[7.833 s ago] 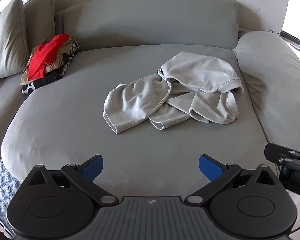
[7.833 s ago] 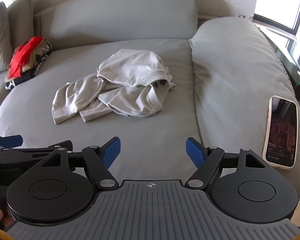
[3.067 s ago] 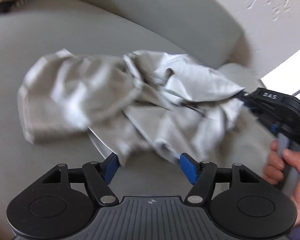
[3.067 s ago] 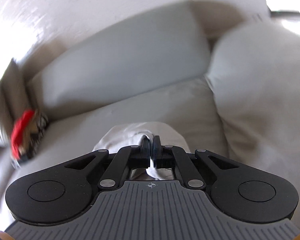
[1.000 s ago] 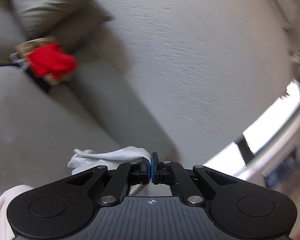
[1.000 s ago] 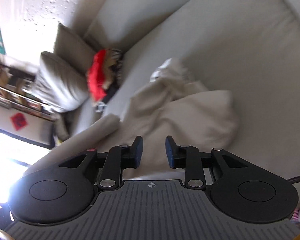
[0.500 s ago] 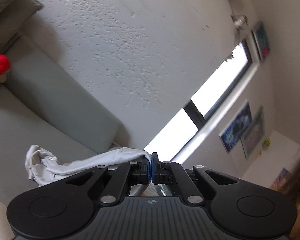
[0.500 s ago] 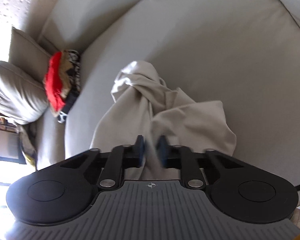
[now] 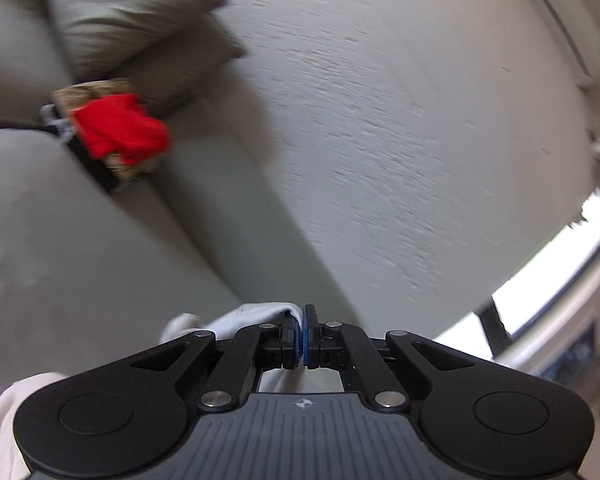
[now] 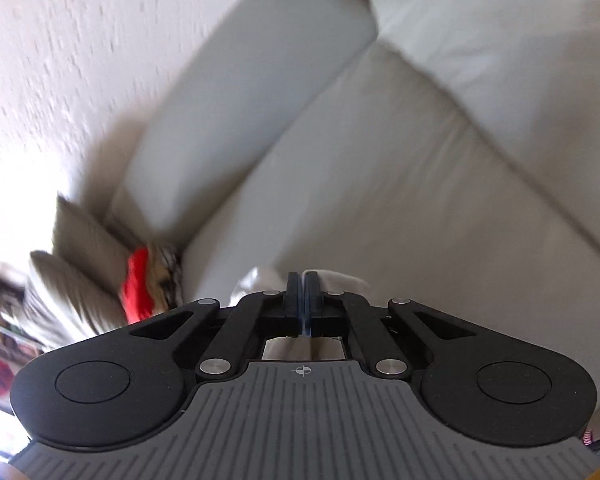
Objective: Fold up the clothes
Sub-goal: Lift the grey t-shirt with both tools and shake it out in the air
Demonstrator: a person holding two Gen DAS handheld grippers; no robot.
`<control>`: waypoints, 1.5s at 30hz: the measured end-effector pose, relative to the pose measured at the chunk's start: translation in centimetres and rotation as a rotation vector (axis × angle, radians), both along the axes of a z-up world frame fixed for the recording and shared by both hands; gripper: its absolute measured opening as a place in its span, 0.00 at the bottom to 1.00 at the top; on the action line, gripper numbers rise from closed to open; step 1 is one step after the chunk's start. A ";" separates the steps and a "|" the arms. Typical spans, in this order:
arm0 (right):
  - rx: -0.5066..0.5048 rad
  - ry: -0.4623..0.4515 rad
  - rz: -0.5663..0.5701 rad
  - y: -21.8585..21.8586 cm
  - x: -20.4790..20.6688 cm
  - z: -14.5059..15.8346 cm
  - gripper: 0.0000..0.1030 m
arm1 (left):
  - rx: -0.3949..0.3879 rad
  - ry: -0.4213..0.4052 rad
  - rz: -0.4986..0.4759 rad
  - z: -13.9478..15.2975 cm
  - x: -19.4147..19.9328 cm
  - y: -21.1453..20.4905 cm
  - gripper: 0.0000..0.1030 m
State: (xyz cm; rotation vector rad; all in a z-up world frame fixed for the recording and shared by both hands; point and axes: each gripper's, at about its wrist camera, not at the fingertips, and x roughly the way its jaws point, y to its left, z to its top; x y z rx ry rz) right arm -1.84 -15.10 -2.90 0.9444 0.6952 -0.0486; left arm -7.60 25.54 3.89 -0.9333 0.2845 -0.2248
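**Q:** Above the sofa seat [image 10: 400,184], what do you have hold of?

**Me:** Both my grippers are pinched fully together on the pale grey shirt [image 9: 256,314]. My left gripper [image 9: 301,336] has a bunch of it between its blue pads, with the cloth spilling off to the left of the fingers and back under the tool. My right gripper [image 10: 302,300] has just been closing, and cloth sits between its pads too: pale folds bulge out either side of the tips, and more shows through the gap behind them.

**Q:** So where is the shirt, relative to the seat?

**Me:** Lifted off it, I judge, hanging from my two grips rather than lying flat. Past either pair of fingers the seat is bare. How much of the shirt trails below I can't tell; my own tools hide it.

**Q:** What does the next move turn on?

**Me:** On the shirt's long axis running between my two grips. I'd judge it needs pulling taut across the seat, then lowering flat. Neither hand is plainly nearer the seat. The folded pile with the red garment [image 9: 118,132] sits at the seat's far left corner, against the cushions [image 9: 132,20], well clear.
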 end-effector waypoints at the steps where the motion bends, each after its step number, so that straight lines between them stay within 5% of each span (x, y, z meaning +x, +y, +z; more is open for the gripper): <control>1: 0.000 -0.009 -0.016 -0.6 -1.0 0.1 0.00 | 0.004 0.020 0.019 -0.3 0.1 0.0 0.00; 5: 0.060 0.113 -0.014 -2.6 -3.6 -2.4 0.00 | 0.036 0.107 0.003 -1.1 1.0 -1.5 0.00; 9: 0.209 0.278 0.019 -4.1 -4.6 -8.6 0.01 | 0.080 0.167 -0.050 -2.0 1.6 -3.2 0.00; 13: 0.251 0.242 0.038 -4.7 -5.1 -10.2 0.11 | 0.105 0.200 -0.080 -2.5 1.6 -4.1 0.00; 17: 0.253 0.165 0.075 -5.0 -4.5 -10.1 0.34 | 0.117 0.199 -0.073 -2.1 1.2 -4.1 0.00; 26: 0.027 0.159 0.253 -3.3 -0.6 -10.3 0.02 | 0.126 0.222 -0.083 -2.3 1.1 -4.5 0.00; 29: -0.025 0.174 0.275 -2.9 0.2 -9.2 0.01 | 0.129 0.230 -0.079 -2.2 1.0 -4.4 0.00; 34: 0.262 0.021 0.146 -5.4 0.8 -3.6 0.01 | 0.138 0.196 -0.037 0.2 3.0 -3.6 0.00; 37: 0.340 -0.186 0.051 -7.6 0.4 4.0 0.01 | 0.128 0.074 -0.022 5.1 5.7 -3.5 0.00; 42: 0.175 -0.687 -0.125 -10.1 -7.5 19.3 0.01 | 0.056 -0.327 -0.006 15.1 5.6 -4.2 0.00; 45: 0.009 -0.722 -0.169 -9.7 -10.0 24.0 0.01 | 0.071 -0.354 0.033 17.5 5.6 -5.1 0.00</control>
